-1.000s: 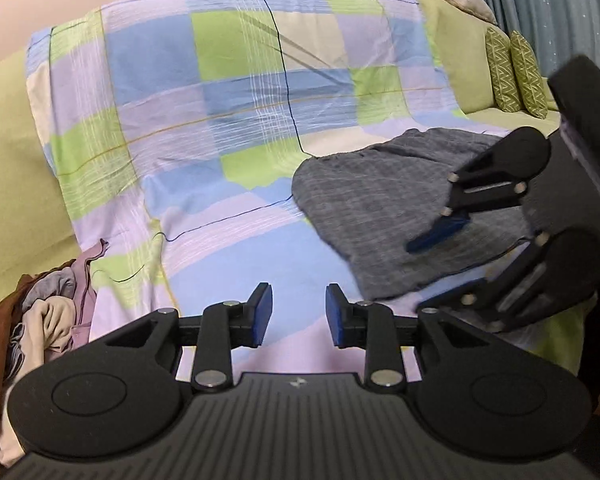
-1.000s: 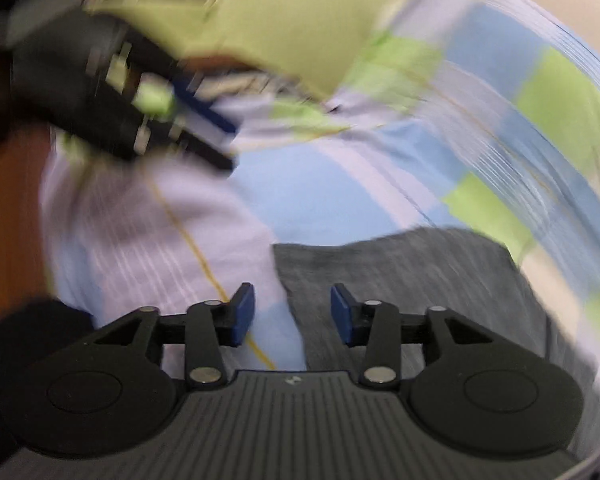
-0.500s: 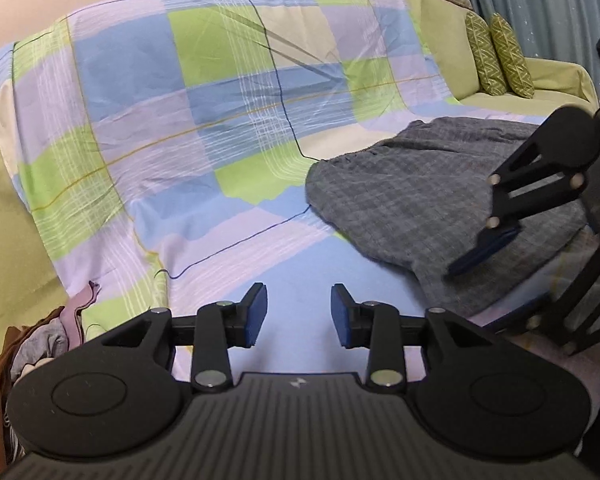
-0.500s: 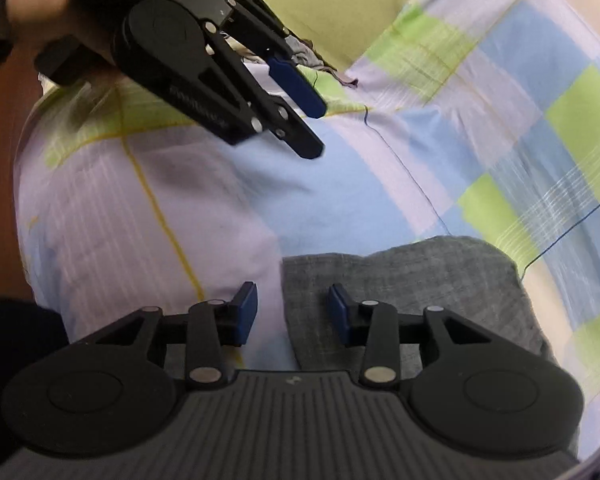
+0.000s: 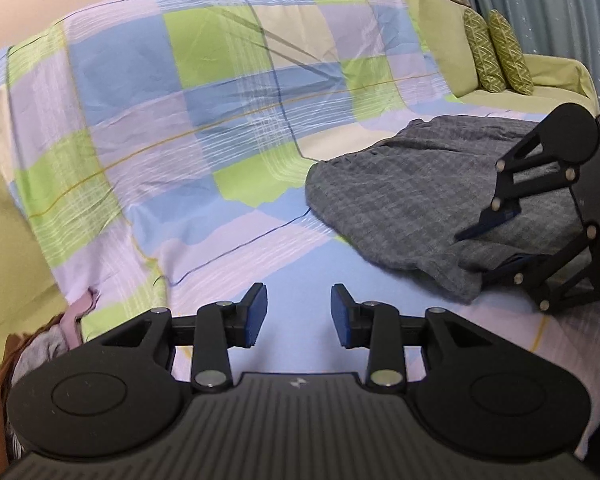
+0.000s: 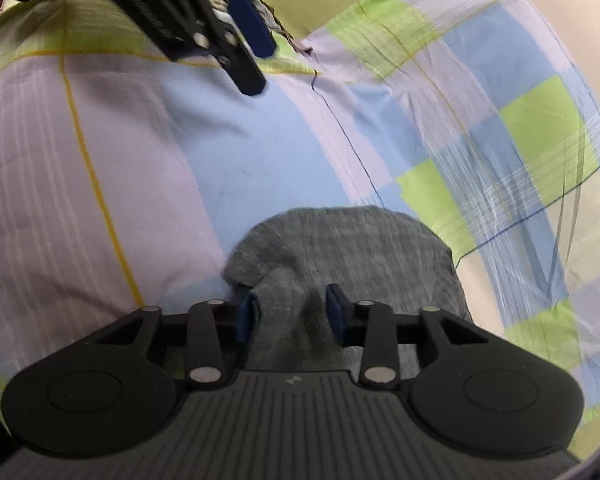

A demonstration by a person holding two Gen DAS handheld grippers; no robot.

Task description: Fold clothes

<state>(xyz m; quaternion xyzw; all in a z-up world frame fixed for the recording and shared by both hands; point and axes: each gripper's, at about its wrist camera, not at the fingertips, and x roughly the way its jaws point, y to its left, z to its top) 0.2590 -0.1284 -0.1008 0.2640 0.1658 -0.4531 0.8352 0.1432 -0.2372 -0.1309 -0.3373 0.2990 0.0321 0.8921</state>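
My right tool (image 6: pixel 290 312), wide, straddles a ridge of the grey garment (image 5: pixel 416 208); closing comes next. Left tool (image 5: pixel 298 314) wide, empty, over the sheet (image 5: pixel 220 120).

A green sofa (image 5: pixel 452 36) carried everything, and a checked sheet (image 5: pixel 204 120) in blue, green and lilac squares was spread over its seat and backrest. A grey garment (image 5: pixel 400 200) lay directly on the sheet, toward the right side of the seat. Two small patterned cushions (image 5: pixel 496 52) stood at the far right end, and a heap of clothes (image 5: pixel 40 344) lay at the left edge, beside the sheet.
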